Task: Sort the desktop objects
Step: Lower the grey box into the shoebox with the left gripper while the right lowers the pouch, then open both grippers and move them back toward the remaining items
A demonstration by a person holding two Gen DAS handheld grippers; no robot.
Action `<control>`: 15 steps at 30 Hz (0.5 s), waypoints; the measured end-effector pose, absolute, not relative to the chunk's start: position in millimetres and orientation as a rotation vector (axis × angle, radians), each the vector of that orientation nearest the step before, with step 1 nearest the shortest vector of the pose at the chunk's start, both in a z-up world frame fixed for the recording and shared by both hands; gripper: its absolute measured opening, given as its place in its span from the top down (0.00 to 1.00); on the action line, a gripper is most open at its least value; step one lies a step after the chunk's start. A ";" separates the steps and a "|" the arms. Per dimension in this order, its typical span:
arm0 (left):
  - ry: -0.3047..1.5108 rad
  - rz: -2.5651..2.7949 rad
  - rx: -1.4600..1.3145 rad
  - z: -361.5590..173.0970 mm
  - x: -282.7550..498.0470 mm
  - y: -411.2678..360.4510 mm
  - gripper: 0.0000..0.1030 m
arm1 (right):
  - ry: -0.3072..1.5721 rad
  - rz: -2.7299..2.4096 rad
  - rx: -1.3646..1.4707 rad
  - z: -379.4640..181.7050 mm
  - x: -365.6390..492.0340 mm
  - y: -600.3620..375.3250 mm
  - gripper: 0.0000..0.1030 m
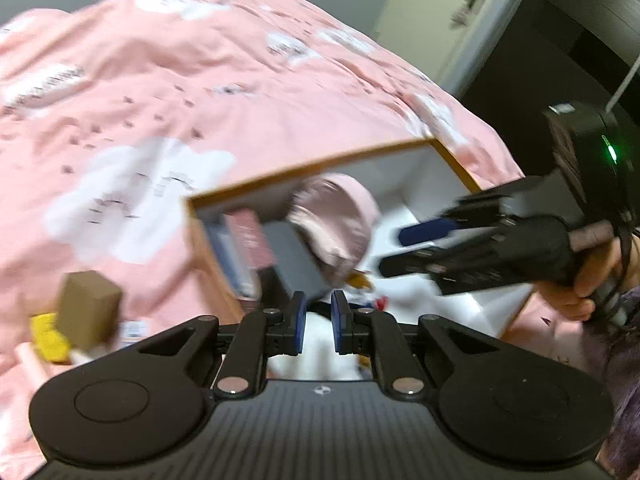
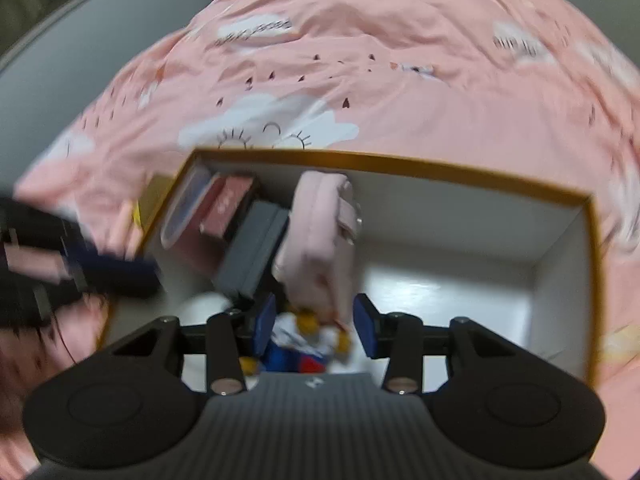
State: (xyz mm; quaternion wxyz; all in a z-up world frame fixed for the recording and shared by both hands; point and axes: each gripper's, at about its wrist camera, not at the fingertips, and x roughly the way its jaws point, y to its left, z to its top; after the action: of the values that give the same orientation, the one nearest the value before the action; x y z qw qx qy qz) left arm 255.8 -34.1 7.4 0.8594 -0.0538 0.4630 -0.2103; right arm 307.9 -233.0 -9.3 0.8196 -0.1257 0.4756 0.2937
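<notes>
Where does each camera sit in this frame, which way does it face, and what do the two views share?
Left wrist: on the left gripper, angled down at the box; the right gripper and a hand show.
Right wrist: on the right gripper, looking down into the box; the left gripper shows, blurred.
Shared: box, pink pouch, pink bedspread.

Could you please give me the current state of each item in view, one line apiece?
Box: open, no lid on it, resting on the pink bedcover.
Pink pouch: inside the box, leaning against the grey case.
Grey case: inside the box, closed, tilted.
Left tongs: nearly shut, nothing visibly held.
Right tongs: open, empty, above the box.
Cardboard block: outside the box, on the bedcover.
</notes>
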 end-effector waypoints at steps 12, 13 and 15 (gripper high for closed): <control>1.060 -0.264 -0.119 8.8 256.3 17.9 0.84 | 1.010 0.731 -0.787 -60.4 349.9 -199.0 0.85; 1.074 -0.263 -0.122 3.5 258.5 19.0 0.84 | 1.015 0.745 -0.815 -65.1 351.9 -195.1 0.86; 1.096 -0.260 -0.124 -7.0 262.0 20.8 0.84 | 1.026 0.782 -0.843 -72.5 355.2 -187.4 0.88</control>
State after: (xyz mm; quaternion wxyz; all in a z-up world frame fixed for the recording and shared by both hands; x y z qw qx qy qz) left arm 262.0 20.8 -7.0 0.8436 -0.0587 0.5192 -0.1234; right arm 355.2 -187.4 -72.5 0.7176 -0.3811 0.4637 0.3533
